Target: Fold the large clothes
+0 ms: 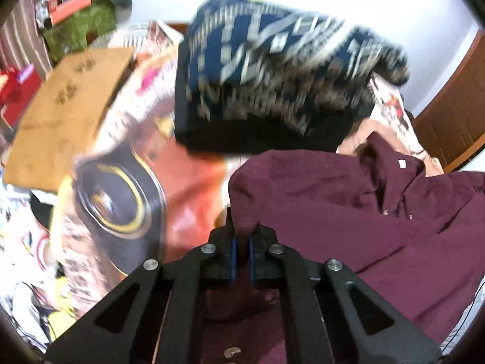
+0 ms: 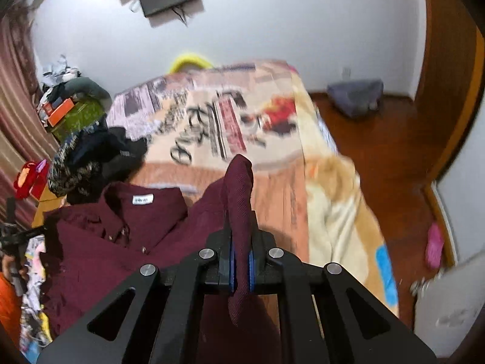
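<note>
Left gripper (image 1: 242, 244) clamped on a bunched fold of the maroon shirt (image 1: 348, 200), blue pads pressed against cloth on both sides. Right gripper (image 2: 241, 257) likewise clamped on a narrow upright ridge of the same shirt (image 2: 121, 236), cloth rising above the fingertips and hanging below them. Shirt spread on the bed between the two tools: to the right of the left gripper, to the left of the right gripper, collar with white label (image 2: 143, 199) and button placket facing up. Directly ahead of the left gripper, a blue patterned garment (image 1: 272, 69) heaped on the printed bedspread (image 1: 194, 176), touching the far edge of the shirt. Ahead and left of the left gripper, a cardboard box (image 1: 69, 112); beyond it, a green box (image 1: 78, 30) loaded with clutter. Ahead of the right gripper, open bedspread (image 2: 230, 115); ahead-left, a dark clothes pile (image 2: 97, 157) just beside the shirt collar. Far right of the right gripper, wooden floor (image 2: 379, 151) with a grey bag (image 2: 356, 97) against the wall. Motion blur across both views.
</note>
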Motion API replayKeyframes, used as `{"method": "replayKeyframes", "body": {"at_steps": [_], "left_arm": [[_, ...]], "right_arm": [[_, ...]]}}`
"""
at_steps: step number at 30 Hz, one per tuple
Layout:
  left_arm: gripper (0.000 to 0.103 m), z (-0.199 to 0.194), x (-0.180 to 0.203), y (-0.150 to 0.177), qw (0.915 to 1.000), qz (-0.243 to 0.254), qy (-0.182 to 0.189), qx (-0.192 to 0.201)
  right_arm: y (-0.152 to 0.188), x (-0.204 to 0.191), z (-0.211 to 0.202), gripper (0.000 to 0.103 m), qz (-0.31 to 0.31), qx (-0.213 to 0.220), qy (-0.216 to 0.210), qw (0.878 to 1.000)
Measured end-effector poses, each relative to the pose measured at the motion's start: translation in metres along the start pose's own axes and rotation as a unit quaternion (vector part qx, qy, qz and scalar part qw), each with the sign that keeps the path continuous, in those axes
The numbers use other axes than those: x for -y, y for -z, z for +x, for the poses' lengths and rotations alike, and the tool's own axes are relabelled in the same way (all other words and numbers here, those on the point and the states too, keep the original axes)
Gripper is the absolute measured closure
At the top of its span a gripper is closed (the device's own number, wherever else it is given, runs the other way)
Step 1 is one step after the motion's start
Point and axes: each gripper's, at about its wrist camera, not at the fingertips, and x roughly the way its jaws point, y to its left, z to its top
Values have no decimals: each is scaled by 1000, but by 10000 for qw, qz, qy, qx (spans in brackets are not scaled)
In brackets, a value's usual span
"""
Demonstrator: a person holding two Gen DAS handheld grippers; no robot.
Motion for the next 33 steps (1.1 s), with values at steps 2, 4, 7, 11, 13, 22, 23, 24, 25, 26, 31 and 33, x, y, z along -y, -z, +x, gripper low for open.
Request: {"method": "replayKeyframes", "body": {"at_steps": [2, 4, 7, 11, 13, 22, 23, 24, 25, 26, 31, 33], "left_arm": [[98, -7, 1, -9, 9997, 93, -125, 164], [98, -5, 0, -15, 9994, 125, -181, 266], [98, 15, -5, -16, 9993, 114, -322, 138], [96, 53, -14, -7, 9989, 55, -441, -143], [94, 67, -19, 0, 9989, -47, -429, -206], [89, 61, -8, 9, 9954, 342, -895, -96], [89, 54, -7, 10, 9950, 374, -922, -58], [89, 45, -8, 11, 9948, 392, -935, -1], [89, 36, -7, 12, 9949, 401, -927, 50], [89, 27, -8, 14, 9949, 408, -919, 105], [85, -27, -9, 26, 9938, 462, -934, 390], [76, -47, -13, 34, 9935, 449, -929, 471]], "right_arm": [[-7, -5, 6, 98, -56, 65, 48, 10000], [-13, -4, 22, 98, -35, 18, 165, 9999], [-10, 2, 49, 98, 49, -235, 283, 9993], [2, 18, 85, 97, 171, -698, 484, 9962], [9, 31, 96, 96, 340, -861, 412, 9949], [12, 32, 75, 93, 415, -833, 460, 9946], [12, 30, 68, 92, 358, -790, 492, 9950], [12, 27, 60, 85, 307, -744, 497, 9955], [12, 26, 55, 75, 281, -713, 467, 9960], [13, 23, 46, 69, 250, -679, 371, 9967], [24, 0, -12, 51, -202, -277, 64, 9994], [30, -8, -33, 37, -343, -140, 21, 9993]]}}
